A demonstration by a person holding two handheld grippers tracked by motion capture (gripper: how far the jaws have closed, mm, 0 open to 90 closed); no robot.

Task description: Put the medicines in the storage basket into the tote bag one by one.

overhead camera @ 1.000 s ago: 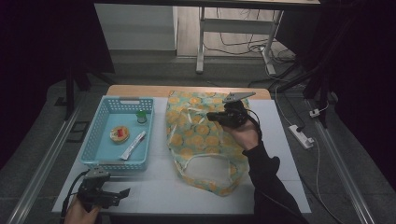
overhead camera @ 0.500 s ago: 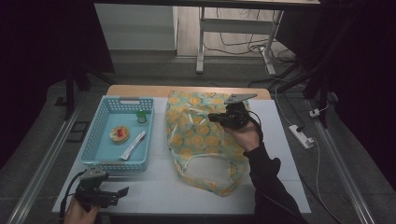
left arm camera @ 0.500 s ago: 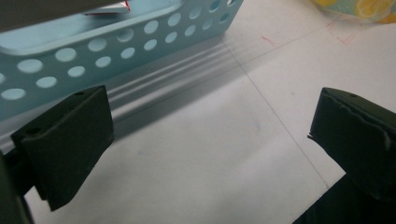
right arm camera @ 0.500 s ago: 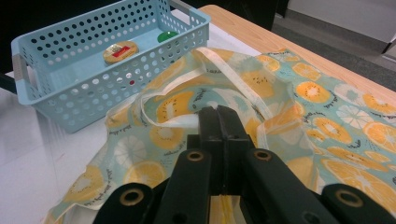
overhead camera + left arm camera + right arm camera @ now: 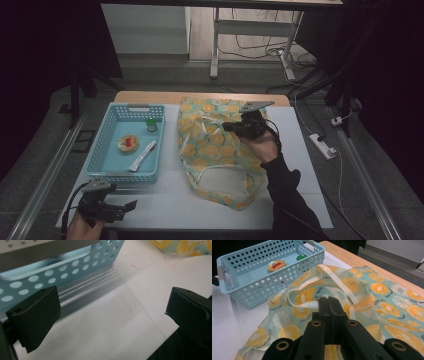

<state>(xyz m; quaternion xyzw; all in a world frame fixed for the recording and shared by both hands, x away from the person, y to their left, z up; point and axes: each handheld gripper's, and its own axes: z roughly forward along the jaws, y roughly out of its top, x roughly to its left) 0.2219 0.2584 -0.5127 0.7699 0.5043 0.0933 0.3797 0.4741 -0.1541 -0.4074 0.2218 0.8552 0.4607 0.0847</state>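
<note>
On the table (image 5: 165,200), bag (image 5: 215,150) lengthwise, mouth nearward.

A white-topped table (image 5: 300,165) fills the middle of the high view, with a strip of bare wood (image 5: 150,96) along its far edge; grey floor (image 5: 165,72) surrounds it, dimly lit, while both sides of the room fall into near-black shadow; metal rails (image 5: 37,192) run along the floor on the left and right of the table; beyond the far edge stands a pale panel or cabinet front (image 5: 145,27) (too dim to tell which), and beside it the white metal legs of another desk (image 5: 215,45); loose cables (image 5: 255,47) lie under that desk; a white power strip (image 5: 322,146) rests on the floor at the right.
</note>
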